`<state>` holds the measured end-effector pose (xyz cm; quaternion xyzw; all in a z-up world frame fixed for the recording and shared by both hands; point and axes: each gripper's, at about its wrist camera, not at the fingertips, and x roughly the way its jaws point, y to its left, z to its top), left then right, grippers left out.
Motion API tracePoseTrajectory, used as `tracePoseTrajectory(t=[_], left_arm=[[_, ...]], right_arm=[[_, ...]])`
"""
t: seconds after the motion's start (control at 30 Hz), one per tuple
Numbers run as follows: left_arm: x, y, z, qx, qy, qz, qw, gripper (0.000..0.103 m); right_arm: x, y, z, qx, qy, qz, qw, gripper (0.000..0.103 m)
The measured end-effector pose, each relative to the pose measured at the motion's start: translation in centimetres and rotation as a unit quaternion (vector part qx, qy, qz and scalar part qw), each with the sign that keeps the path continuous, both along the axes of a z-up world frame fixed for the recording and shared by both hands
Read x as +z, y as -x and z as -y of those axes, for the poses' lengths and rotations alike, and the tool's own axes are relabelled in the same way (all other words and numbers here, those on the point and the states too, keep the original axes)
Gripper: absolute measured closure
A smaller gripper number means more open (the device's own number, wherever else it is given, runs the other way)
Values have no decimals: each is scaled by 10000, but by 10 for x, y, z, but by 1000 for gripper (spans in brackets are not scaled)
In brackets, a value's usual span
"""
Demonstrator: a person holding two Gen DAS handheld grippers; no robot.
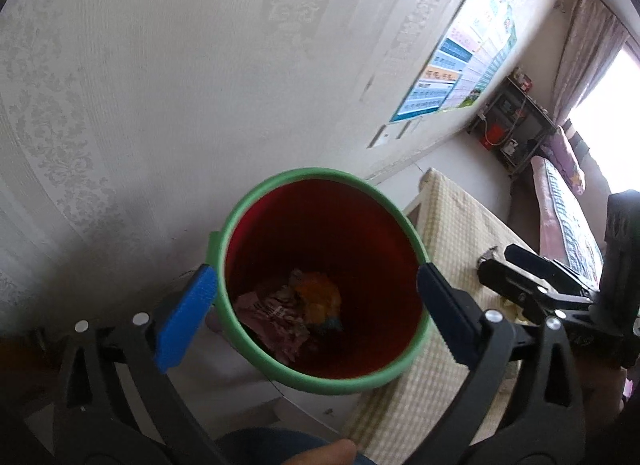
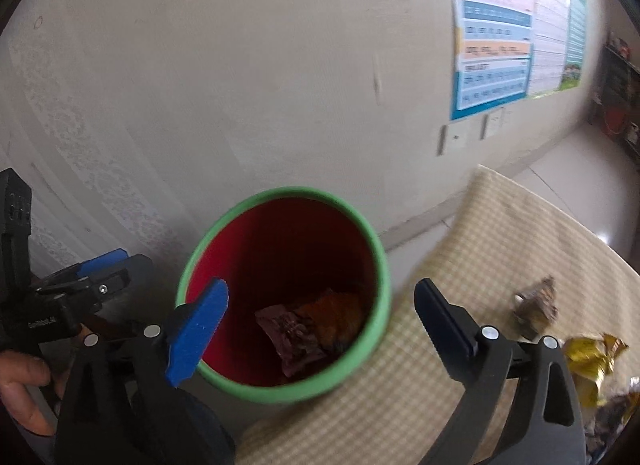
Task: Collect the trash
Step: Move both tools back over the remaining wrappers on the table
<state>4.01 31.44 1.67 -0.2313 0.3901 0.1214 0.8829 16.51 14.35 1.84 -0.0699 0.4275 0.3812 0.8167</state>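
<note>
Bin [image 1: 320, 277], red inside with green rim, sits at table [image 1: 452, 225] edge beside wall, mouth up to catch drops. Left gripper [image 1: 318, 313] straddles rim, fingers spread wide, apparently steadying, not clamping. Right gripper [image 2: 320, 325] hovers over bin mouth, fingers apart, empty — likely just after drop. Count: two or three crumpled wrappers in bin [image 2: 308, 329]; on checked cloth, one brown wrapper [image 2: 538, 305], one gold wrapper [image 2: 592, 357], more at frame edge, unclear.
</note>
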Motion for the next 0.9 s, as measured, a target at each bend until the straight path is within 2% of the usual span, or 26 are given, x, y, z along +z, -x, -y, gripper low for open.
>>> tracePoseTrajectory(t=[0.5, 0.9], left_arm=[[28, -11, 102, -749, -163, 129, 9970, 6], [38, -31, 193, -1576, -273, 223, 9869, 5]], right_arm=[[10, 28, 121, -725, 104, 87, 9973, 9], [19, 39, 238, -1615, 150, 228, 9865, 9]])
